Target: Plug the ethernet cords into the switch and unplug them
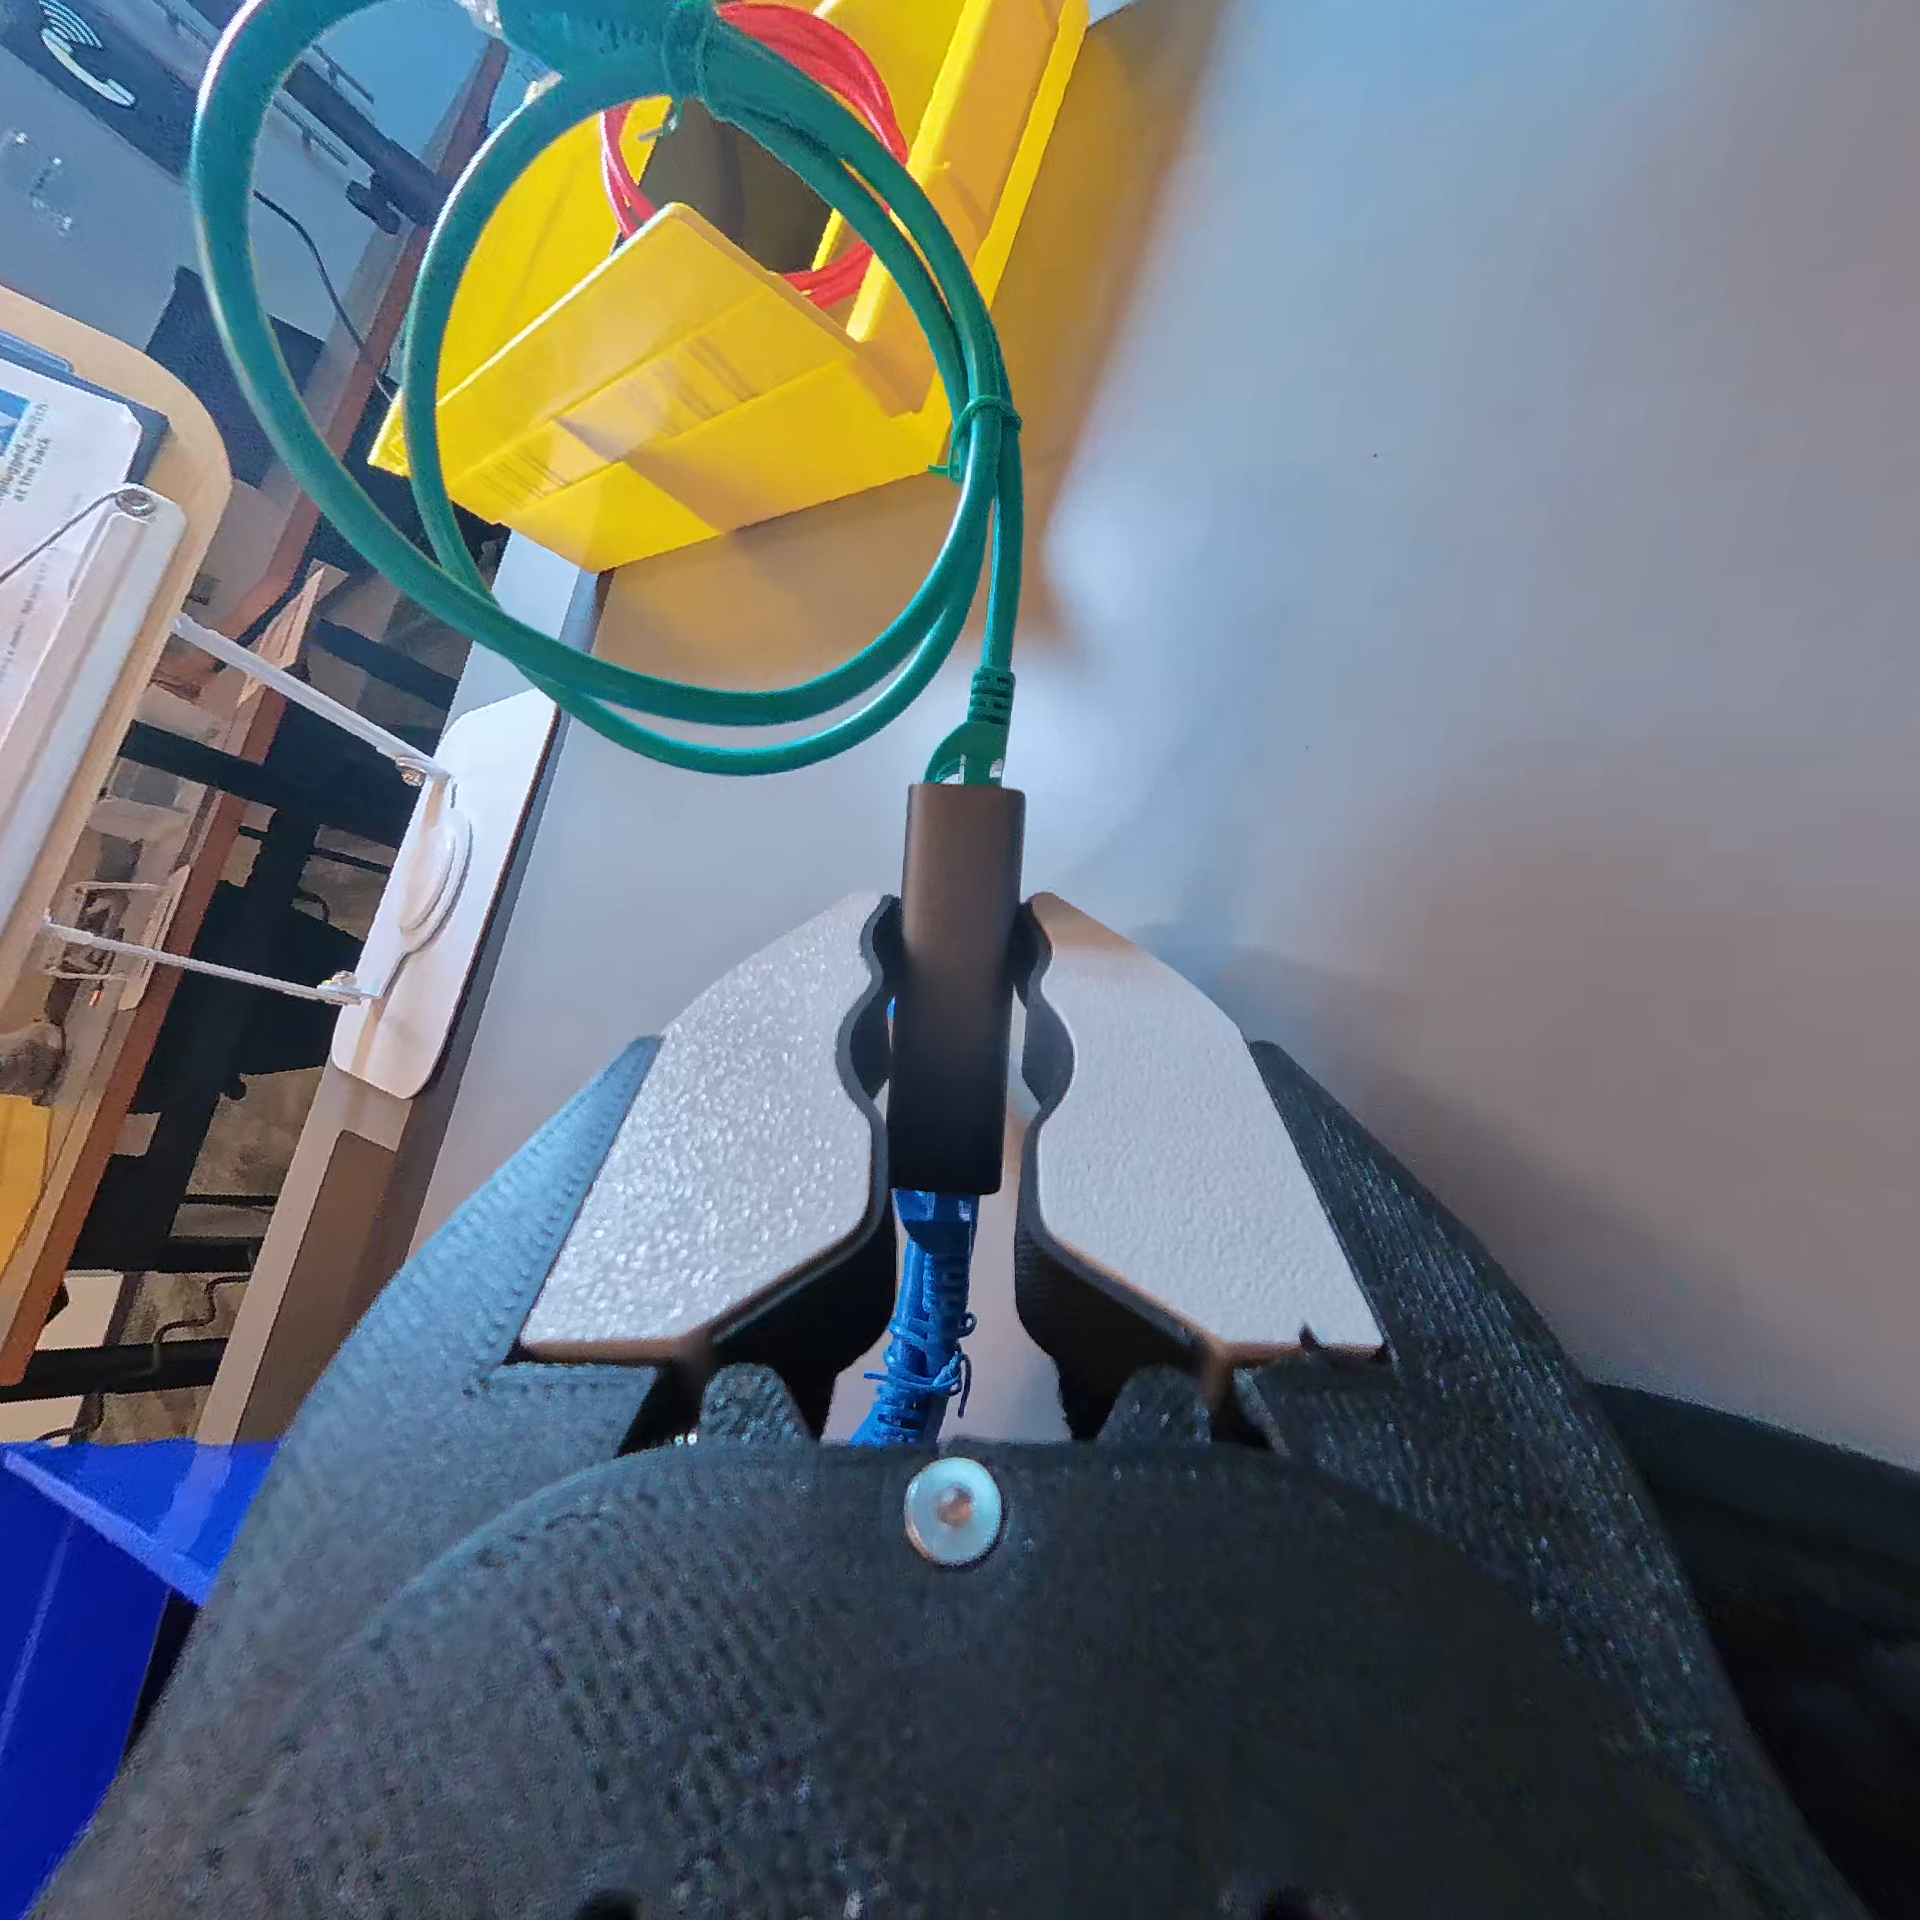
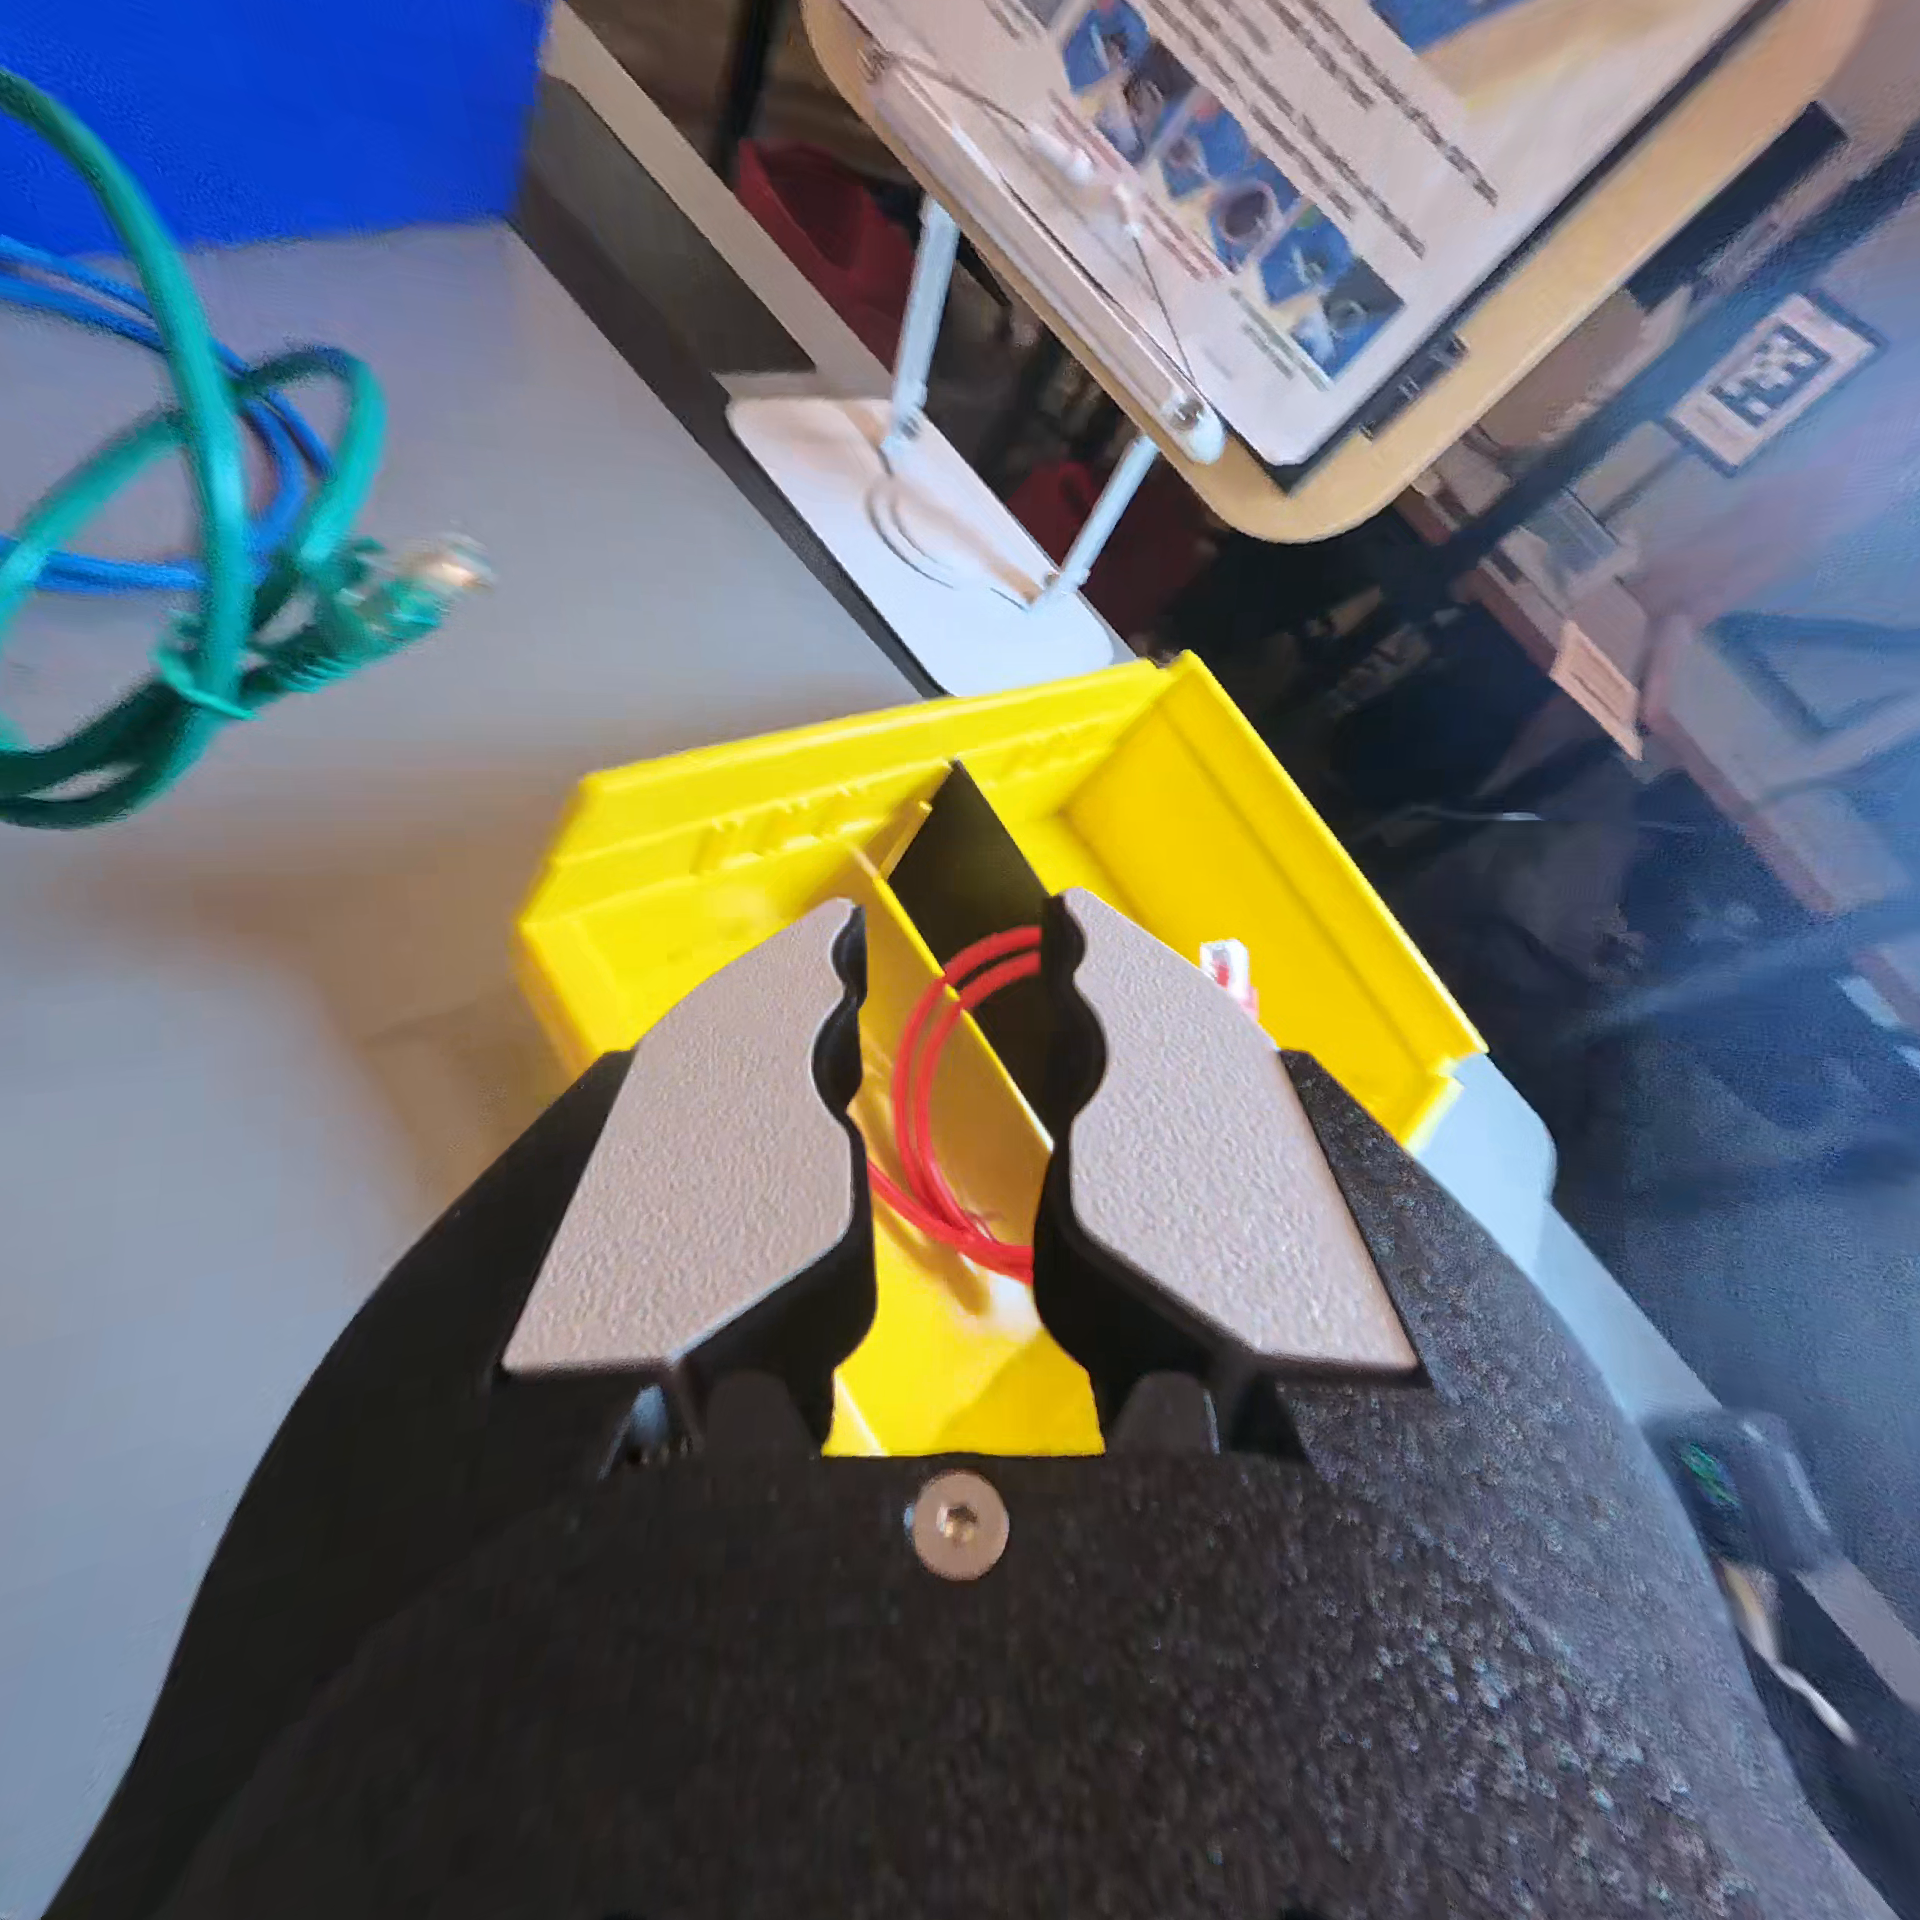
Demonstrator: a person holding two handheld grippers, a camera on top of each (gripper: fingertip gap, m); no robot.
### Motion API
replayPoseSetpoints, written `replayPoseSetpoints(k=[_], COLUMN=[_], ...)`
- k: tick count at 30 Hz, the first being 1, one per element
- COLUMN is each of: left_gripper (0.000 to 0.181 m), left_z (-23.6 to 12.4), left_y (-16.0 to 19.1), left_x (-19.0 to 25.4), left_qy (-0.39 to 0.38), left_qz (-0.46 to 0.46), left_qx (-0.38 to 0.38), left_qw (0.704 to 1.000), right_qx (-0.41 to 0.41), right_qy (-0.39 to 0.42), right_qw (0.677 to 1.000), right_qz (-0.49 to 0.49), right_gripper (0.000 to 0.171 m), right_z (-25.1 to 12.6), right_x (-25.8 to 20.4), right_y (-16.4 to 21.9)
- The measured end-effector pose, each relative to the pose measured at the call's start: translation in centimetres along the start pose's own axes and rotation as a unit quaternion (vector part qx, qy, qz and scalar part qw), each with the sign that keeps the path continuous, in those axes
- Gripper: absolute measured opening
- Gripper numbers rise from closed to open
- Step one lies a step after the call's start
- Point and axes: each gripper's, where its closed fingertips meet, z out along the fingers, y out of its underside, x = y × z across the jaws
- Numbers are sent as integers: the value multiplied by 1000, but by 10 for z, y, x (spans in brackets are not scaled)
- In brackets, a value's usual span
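Observation:
My left gripper [image 1: 956, 914] is shut on a small black switch block [image 1: 951, 987], held upright between the pads. A green ethernet cord [image 1: 644, 686] is plugged into its far end and loops away. A blue cord [image 1: 925, 1309] is plugged into its near end. My right gripper [image 2: 956, 925] is open and empty, hovering over a yellow bin [image 2: 1247, 852] that holds a coiled red cord [image 2: 935, 1091] beside a black divider. The green cord's loose end [image 2: 416, 592] and the blue cord [image 2: 114, 571] lie on the table at the left of the right wrist view.
The yellow bin [image 1: 665, 405] sits at the grey table's edge, with red cord [image 1: 831, 156] inside. A white stand [image 2: 935, 540] carrying a printed board [image 2: 1299, 208] is clamped at the table's edge. A blue bin [image 1: 73, 1558] stands at the near left. The gap from one gripper's tips to the other's is roughly 30 cm.

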Motion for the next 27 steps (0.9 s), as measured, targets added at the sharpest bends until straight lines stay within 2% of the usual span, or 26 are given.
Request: replayPoseSetpoints(k=[5, 8, 11, 13, 16, 20, 24, 25, 27], left_gripper=[21, 21, 21, 21, 21, 21, 21, 21, 21], left_z=[3, 6, 7, 8, 8, 8, 7, 6, 5], left_y=[1, 1, 2, 4, 4, 4, 3, 2, 1], left_x=[5, 9, 13, 14, 15, 15, 14, 13, 10], left_qy=[7, 13, 16, 19, 23, 24, 19, 16, 10], left_qz=[10, 13, 20, 21, 20, 19, 22, 20, 11], left_qx=[-6, -10, -15, -17, -16, -16, -17, -17, -15], left_qw=[1000, 1000, 1000, 999, 999, 999, 999, 1000, 1000], right_qx=[-135, -213, -267, -284, -287, -282, -374, -385, -349], right_qy=[98, 89, 76, 46, -5, -105, -76, -55, -19], right_qw=[985, 972, 957, 955, 956, 954, 918, 912, 929], right_qz=[-44, -47, -79, -78, -63, -14, -111, -132, -124], right_gripper=[32, 37, 37, 16, 15, 14, 17, 26, 35], right_z=[15, 40, 64, 74, 70, 53, 58, 60, 63], right_x=[51, 72, 86, 85, 83, 56, 47, 49, 53], right_y=[55, 90, 109, 114, 103, 86, 126, 131, 117])
